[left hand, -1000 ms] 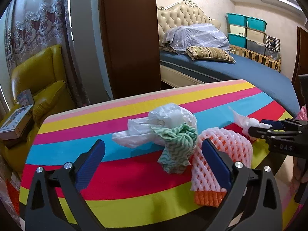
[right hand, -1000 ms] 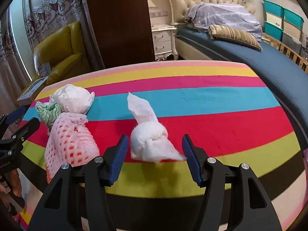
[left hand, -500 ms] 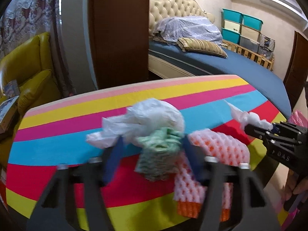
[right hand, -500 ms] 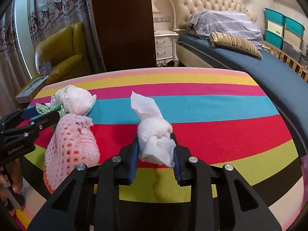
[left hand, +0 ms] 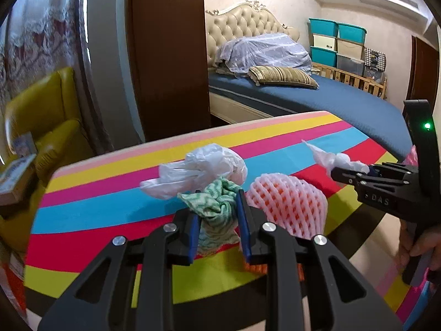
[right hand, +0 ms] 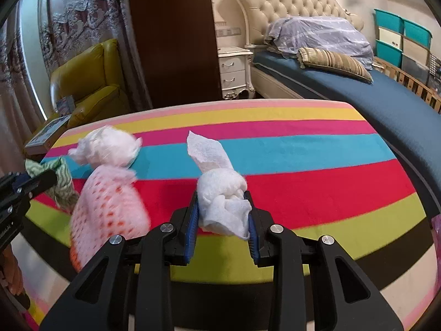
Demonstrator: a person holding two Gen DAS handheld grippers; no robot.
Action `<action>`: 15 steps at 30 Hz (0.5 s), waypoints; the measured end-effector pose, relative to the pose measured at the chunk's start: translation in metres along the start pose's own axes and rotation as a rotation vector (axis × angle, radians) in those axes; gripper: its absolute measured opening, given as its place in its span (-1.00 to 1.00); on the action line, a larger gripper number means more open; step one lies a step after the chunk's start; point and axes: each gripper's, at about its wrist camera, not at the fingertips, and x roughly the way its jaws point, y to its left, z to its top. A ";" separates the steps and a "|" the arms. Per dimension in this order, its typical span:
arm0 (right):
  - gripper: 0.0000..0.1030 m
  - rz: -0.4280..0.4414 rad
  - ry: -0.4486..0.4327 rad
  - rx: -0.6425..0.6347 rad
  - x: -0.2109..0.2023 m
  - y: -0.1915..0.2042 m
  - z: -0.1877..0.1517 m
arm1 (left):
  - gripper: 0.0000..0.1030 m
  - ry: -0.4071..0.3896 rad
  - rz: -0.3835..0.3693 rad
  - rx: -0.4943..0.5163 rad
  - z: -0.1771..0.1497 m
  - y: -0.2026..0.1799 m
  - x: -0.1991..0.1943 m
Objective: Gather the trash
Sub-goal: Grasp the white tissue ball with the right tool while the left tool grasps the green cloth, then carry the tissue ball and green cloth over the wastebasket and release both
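Note:
My left gripper [left hand: 217, 201] is shut on a crumpled green-and-white cloth [left hand: 217, 204] at the near edge of the striped table [left hand: 110, 198]. A white plastic bag [left hand: 201, 171] lies just behind the cloth and a pink foam fruit net [left hand: 289, 204] just to its right. My right gripper [right hand: 223, 207] is shut on a white crumpled tissue [right hand: 223, 198] and holds it over the table's near edge. The right gripper also shows in the left wrist view [left hand: 355, 171] with the tissue [left hand: 330, 160]. The right wrist view shows the net [right hand: 107, 204], the bag [right hand: 110, 146] and the cloth [right hand: 60, 182].
A yellow armchair [left hand: 46, 127] with a box on it stands left of the table. A bed [right hand: 386, 88] with a blue cover is behind and to the right. A dark wooden panel [left hand: 168, 55] stands behind the table. Teal storage boxes [left hand: 336, 38] are stacked by the far wall.
Both grippers have closed: the left on the green-and-white cloth, the right on the white tissue. Both views have shifted a little as the grippers moved.

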 end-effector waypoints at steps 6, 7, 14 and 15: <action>-0.42 0.016 -0.052 -0.009 -0.043 0.012 -0.019 | -0.53 -0.031 0.024 -0.002 -0.016 -0.006 -0.023; -0.42 0.017 -0.061 -0.006 -0.049 0.012 -0.022 | -0.53 -0.035 0.023 -0.004 -0.018 -0.007 -0.026; -0.42 0.010 -0.118 0.004 -0.087 0.011 -0.039 | -0.53 -0.075 0.020 -0.004 -0.023 -0.019 -0.046; -0.42 0.009 -0.123 0.006 -0.091 0.010 -0.041 | -0.53 -0.080 0.019 -0.002 -0.023 -0.021 -0.049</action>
